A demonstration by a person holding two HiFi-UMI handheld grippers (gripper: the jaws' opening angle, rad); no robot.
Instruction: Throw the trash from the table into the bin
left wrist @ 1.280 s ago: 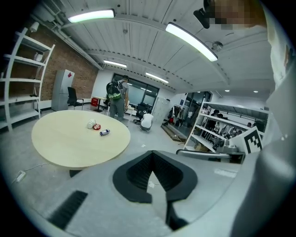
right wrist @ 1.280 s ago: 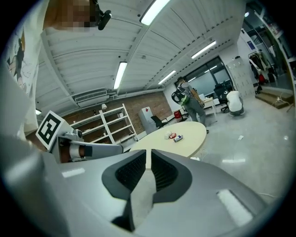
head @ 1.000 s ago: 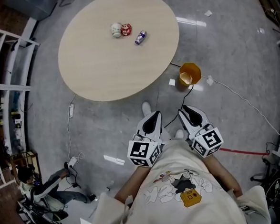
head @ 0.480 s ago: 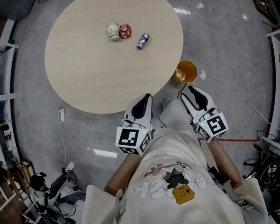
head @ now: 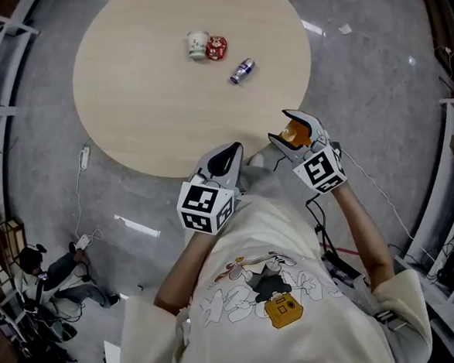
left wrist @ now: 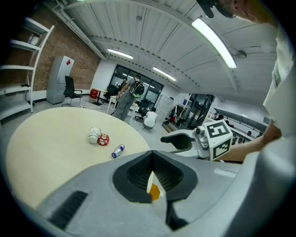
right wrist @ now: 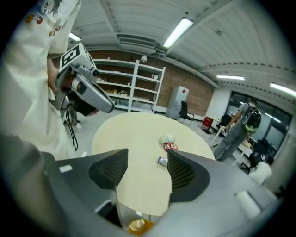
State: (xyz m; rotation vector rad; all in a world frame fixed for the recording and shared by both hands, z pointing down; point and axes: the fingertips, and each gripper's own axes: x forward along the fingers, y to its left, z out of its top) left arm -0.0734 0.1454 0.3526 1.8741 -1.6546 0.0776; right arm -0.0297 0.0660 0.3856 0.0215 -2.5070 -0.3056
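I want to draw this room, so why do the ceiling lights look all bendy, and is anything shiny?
Left gripper view: the wide lens curves the ceiling lamp and darkens the corners. Right gripper view: same bending, so the white shelves lean. Head view: sharp, with a bright glare streak on the grey floor beside the table.

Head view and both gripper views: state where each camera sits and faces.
Head view: on the head, looking steeply down at the table; shirt, forearms, left gripper, right gripper show.
Left gripper view: rides that gripper, faces across the table; shut fingers, right gripper show.
Right gripper view: likewise; its fingers, just opened further, hold nothing; left gripper shows.
Shared by gripper views: bottle, orange bin.
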